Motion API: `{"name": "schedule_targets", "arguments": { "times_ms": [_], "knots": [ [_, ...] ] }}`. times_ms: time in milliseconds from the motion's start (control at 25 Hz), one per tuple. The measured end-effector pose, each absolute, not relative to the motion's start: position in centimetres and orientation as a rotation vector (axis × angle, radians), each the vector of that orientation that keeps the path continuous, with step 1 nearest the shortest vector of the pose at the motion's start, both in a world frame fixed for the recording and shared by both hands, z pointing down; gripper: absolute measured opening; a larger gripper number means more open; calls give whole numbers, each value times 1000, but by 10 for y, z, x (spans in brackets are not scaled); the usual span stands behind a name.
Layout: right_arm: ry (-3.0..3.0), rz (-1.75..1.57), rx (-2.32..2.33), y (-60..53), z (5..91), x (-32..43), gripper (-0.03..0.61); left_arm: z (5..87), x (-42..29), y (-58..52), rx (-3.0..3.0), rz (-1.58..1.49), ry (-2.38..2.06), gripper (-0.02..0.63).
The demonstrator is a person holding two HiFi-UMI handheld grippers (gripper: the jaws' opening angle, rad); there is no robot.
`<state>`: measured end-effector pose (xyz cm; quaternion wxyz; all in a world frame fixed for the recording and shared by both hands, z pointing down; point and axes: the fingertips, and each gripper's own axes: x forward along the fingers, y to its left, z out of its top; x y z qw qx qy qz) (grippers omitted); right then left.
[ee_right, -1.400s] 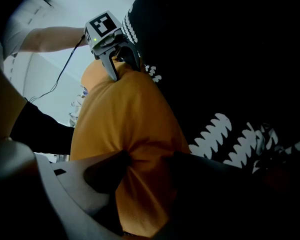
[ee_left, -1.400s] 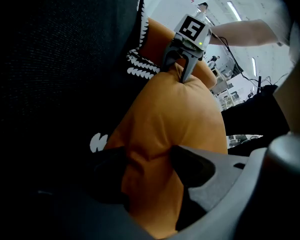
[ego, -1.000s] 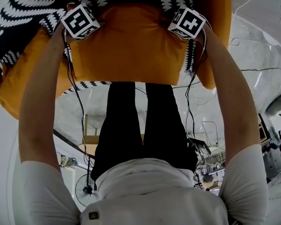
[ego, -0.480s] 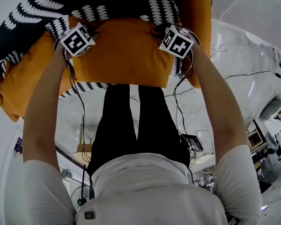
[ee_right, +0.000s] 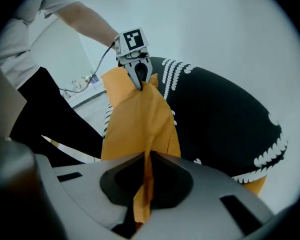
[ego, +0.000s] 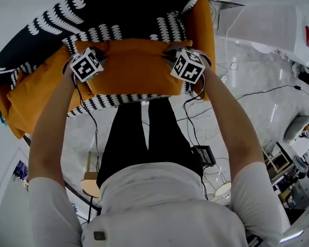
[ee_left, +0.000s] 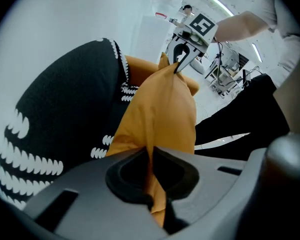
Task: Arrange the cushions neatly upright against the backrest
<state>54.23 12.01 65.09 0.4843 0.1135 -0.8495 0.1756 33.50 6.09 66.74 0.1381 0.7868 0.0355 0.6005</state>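
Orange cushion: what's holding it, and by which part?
Left gripper and right gripper both hold the orange cushion, each shut on fabric at one corner of its top edge.

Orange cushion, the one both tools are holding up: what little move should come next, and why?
Probably ease the orange cushion back toward the black patterned upholstery behind it and stand it upright there. The left tool and the right tool are each shut on a top corner, so it hangs flat between them, seemingly ready to be set down.
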Motion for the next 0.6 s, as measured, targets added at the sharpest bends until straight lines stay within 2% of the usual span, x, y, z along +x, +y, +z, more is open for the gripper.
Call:
{"name": "schedule_targets", "arguments": {
  "times_ms": [360, 600],
  "knots": [
    [-2032, 286, 373, 87, 577, 568, 31, 601, 355, 34, 2394, 1728, 41, 18],
    [-2002, 210, 449, 40, 557, 592, 30, 576, 375, -15, 2470, 1738, -14, 18]
  ]
}}
